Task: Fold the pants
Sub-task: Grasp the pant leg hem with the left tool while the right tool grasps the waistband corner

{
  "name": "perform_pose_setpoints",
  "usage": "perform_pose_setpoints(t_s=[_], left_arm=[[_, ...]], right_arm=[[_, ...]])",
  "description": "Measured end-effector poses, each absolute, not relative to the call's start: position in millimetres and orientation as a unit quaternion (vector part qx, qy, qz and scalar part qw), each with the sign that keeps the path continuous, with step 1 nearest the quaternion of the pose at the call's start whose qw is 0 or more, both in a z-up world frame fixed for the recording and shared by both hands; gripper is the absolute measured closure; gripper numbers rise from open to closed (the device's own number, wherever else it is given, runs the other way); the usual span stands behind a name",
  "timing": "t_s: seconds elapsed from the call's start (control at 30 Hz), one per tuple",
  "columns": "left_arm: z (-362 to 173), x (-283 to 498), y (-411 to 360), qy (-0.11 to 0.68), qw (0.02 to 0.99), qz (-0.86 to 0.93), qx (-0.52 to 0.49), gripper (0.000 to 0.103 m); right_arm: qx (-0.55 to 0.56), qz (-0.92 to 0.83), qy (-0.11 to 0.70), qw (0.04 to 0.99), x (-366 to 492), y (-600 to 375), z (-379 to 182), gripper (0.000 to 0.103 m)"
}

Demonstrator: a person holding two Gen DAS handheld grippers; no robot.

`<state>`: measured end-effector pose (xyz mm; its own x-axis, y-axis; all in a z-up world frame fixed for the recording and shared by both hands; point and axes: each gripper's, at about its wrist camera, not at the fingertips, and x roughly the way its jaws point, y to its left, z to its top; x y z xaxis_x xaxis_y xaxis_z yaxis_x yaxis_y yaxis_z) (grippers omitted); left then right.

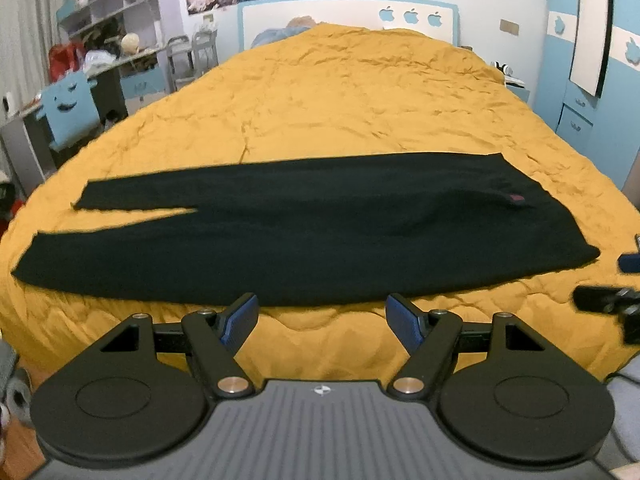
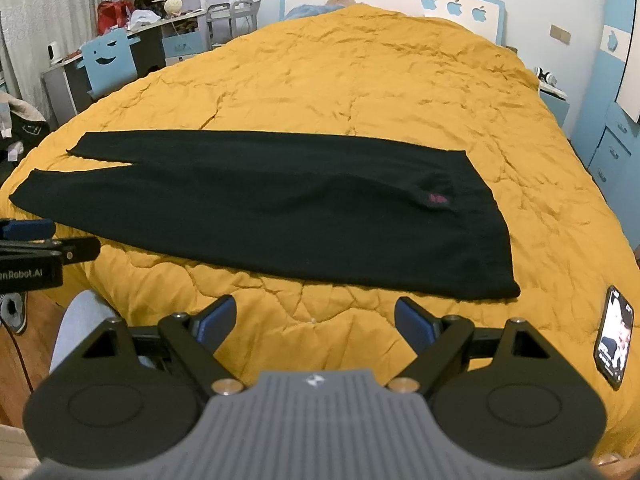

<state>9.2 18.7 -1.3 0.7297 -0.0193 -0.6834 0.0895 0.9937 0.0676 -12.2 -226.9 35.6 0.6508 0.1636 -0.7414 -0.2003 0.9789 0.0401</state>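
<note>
Lying flat across yellow quilt (image 1: 340,92), black pants (image 1: 300,236): leg cuffs at left, slightly split, waistband at right with small red label (image 2: 437,199); left gripper (image 1: 322,322) hovering near bed edge, jaws wide apart, nothing between, just short of pants' near edge; right gripper (image 2: 314,322) same, jaws apart, empty; phone (image 2: 614,336) on quilt far right, screen lit

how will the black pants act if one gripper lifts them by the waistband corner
The black pants lie flat and limp on the yellow quilt, so they would probably sag and trail rather than hold shape. The legs look long, so they would likely drag. The knit-looking cloth should grip well in the pads.
</note>
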Motion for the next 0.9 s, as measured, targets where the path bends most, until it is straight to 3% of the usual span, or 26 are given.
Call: perform_pose_setpoints(t_s=[0.13, 0.23, 0.3, 0.43, 0.5, 0.57, 0.7, 0.77, 0.9], left_arm=[[-4, 16, 43, 0.328, 0.940, -0.030, 0.092, 0.024], [-13, 22, 71, 0.305, 0.944, -0.053, 0.118, 0.036], [-21, 28, 87, 0.296, 0.942, -0.049, 0.149, 0.039], [-44, 44, 126, 0.306, 0.930, -0.033, 0.202, 0.044], [-58, 54, 149, 0.318, 0.921, -0.012, 0.226, 0.047], [-71, 64, 166, 0.328, 0.906, 0.012, 0.268, 0.053], [-90, 84, 191, 0.352, 0.874, 0.040, 0.333, 0.053], [-100, 91, 199, 0.370, 0.856, 0.050, 0.358, 0.053], [-117, 103, 216, 0.394, 0.827, 0.065, 0.395, 0.053]], right_arm=[[-0.047, 0.113, 0.376, 0.918, -5, -239, 37, 0.021], [-0.079, 0.130, 0.359, 0.921, 6, -250, 33, 0.021], [-0.094, 0.128, 0.359, 0.920, 18, -257, 29, 0.022], [-0.106, 0.128, 0.381, 0.909, 46, -277, 11, 0.040], [-0.101, 0.122, 0.402, 0.902, 60, -289, -1, 0.042], [-0.106, 0.105, 0.420, 0.895, 73, -298, -13, 0.060], [-0.116, 0.095, 0.435, 0.888, 91, -309, -29, 0.068], [-0.119, 0.096, 0.437, 0.886, 97, -313, -33, 0.077], [-0.123, 0.081, 0.440, 0.886, 103, -320, -39, 0.081]])
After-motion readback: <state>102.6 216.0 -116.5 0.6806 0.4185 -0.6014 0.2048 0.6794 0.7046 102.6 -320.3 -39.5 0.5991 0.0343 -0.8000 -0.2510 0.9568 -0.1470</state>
